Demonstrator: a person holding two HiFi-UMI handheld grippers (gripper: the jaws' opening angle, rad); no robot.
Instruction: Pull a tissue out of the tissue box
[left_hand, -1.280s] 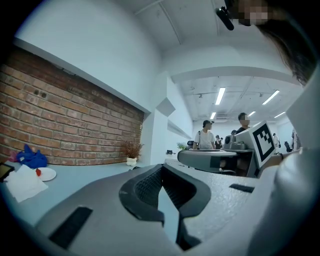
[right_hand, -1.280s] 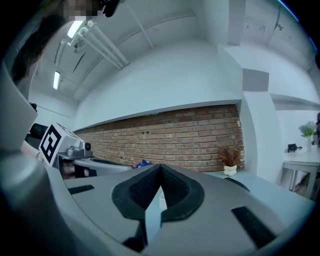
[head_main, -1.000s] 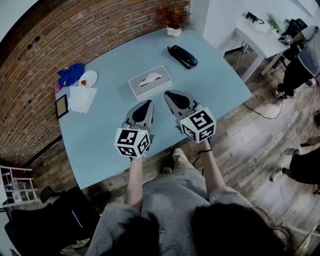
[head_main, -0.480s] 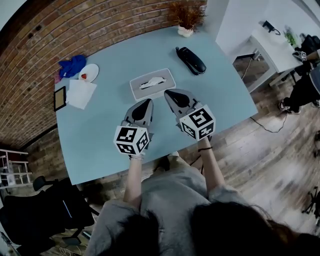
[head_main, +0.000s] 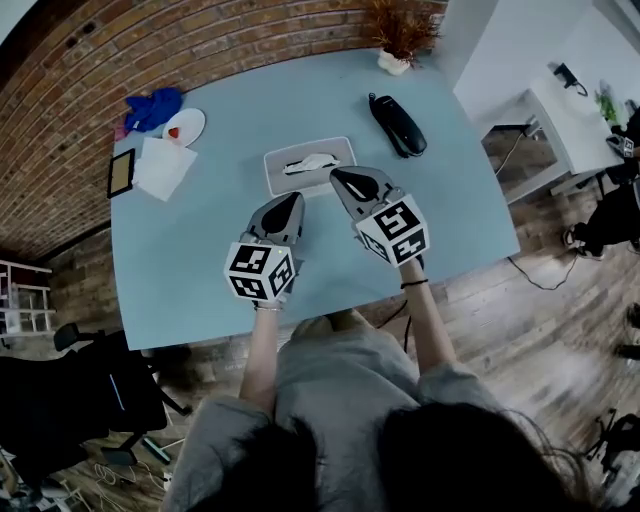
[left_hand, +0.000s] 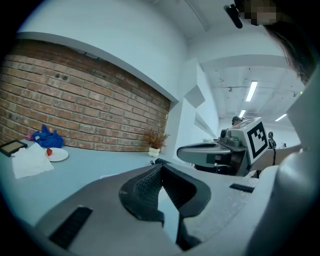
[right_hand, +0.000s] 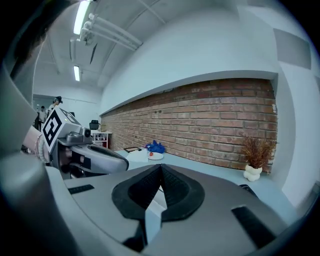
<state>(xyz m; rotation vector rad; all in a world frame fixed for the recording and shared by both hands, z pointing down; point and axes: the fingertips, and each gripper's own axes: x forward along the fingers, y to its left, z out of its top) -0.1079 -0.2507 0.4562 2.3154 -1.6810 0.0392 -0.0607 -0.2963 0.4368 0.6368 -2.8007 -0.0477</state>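
A pale blue table (head_main: 200, 250) fills the middle of the head view, set against a brick wall (head_main: 150, 40) with wood floor (head_main: 500, 330) on its near and right sides. The person stands at the near edge with a gripper in each hand, both held above the tabletop and pointing away from the body. The left gripper (head_main: 295, 197) has its claw pressed together with nothing in it; in the left gripper view (left_hand: 160, 167) the ribbed pads meet at their tips. The right gripper (head_main: 335, 173) is pressed together and empty as well, its tips meeting in the right gripper view (right_hand: 160, 167). The tissue box (head_main: 310, 165), a low white rectangle, lies flat on the table just ahead of both tips, with a tissue (head_main: 308, 162) sticking up from its top slot; the right gripper's tip overlaps the box's near edge in the head view, and contact cannot be told. Well behind and right of the box lies a dark oblong object (head_main: 397, 125). At the table's left far corner sit a white sheet of paper (head_main: 165, 167), a white plate (head_main: 184, 126), a blue cloth (head_main: 155, 105) and a small dark frame (head_main: 120, 173). A dried plant (head_main: 400, 40) in a white pot stands at the far right corner
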